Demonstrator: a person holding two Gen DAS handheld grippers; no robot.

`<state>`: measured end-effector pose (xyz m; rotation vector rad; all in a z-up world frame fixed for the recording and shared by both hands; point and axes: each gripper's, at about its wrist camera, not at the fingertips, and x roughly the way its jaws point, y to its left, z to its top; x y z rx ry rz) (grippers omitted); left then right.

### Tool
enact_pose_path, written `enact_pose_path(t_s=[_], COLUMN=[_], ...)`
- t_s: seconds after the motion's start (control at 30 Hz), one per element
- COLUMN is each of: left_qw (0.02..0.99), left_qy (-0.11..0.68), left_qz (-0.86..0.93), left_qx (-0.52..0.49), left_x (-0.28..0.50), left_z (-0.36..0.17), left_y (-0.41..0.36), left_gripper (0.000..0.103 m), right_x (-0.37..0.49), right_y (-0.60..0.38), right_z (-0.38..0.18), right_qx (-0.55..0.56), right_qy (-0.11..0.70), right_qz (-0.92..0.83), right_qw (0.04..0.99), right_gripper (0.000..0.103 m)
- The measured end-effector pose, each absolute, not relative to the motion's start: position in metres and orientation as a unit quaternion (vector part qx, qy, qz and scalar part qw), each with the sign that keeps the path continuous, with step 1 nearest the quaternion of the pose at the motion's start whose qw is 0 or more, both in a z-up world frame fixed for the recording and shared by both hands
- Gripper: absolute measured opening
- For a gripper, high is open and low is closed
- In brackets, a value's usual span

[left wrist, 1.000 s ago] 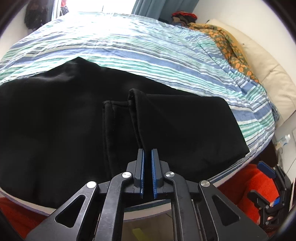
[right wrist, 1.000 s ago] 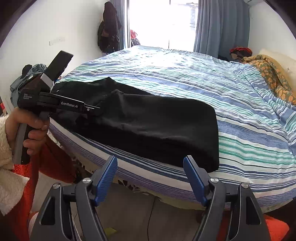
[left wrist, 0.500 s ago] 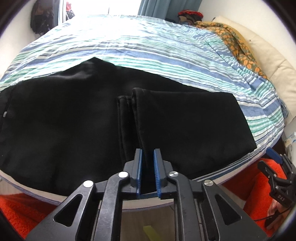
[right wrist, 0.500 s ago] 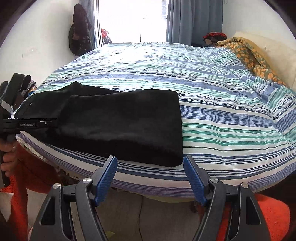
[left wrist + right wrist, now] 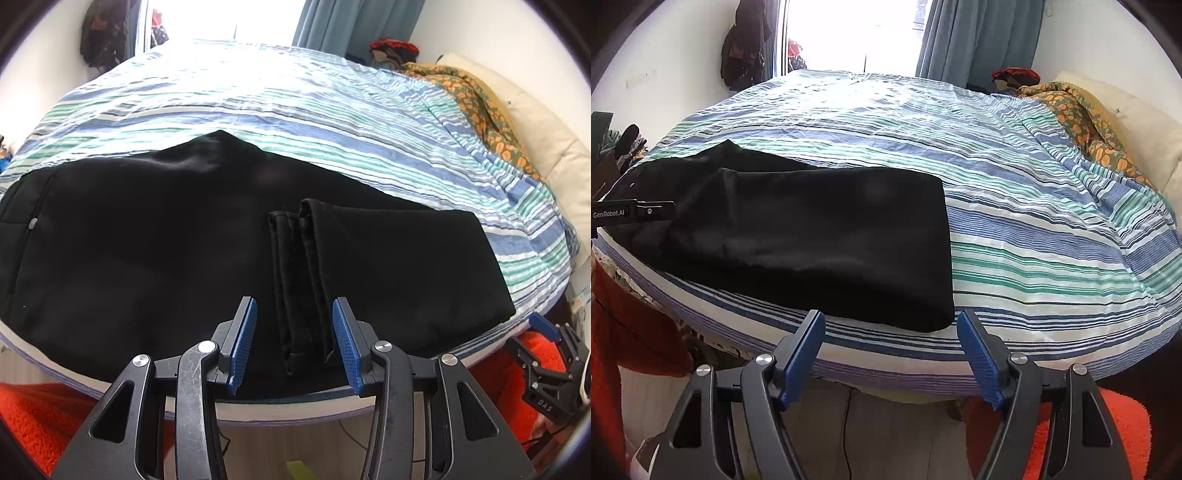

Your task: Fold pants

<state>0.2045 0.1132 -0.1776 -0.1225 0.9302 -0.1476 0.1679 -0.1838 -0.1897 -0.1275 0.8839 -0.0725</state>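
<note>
My left gripper (image 5: 294,341) opening astride the pants (image 5: 147,251) hems, untouched, pants spreading ahead and to both sides on the bed (image 5: 295,110), my right gripper (image 5: 891,356) spread wide just short of the folded corner.

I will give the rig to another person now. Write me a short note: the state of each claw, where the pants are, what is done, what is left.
Left claw: jaws opening, the leg hems lie between them, not pinched.
Right claw: open, empty, off the near edge of the bed, by the fold corner.
Pants: black, flat on the striped bed near its front edge.
Done: legs folded over once, hems lying on the upper part.
Left: probably one more fold, then smooth it flat.
</note>
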Motion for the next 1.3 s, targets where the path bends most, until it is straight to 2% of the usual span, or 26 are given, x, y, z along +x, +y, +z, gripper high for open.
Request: enact_pose_path(t_s=[1.3], left_qw=[0.89], left_qy=[0.45], left_qz=[-0.058], left_qx=[-0.037], left_x=[0.2056], left_z=[-0.1816], left_y=[0.1145], left_gripper=[0.046], right_x=[0.168], right_y=[-0.1836], right_z=[-0.1906], right_qx=[-0.069], right_qy=[0.43], right_qz=[-0.046], right_qw=[0.899], right_gripper=[0.074])
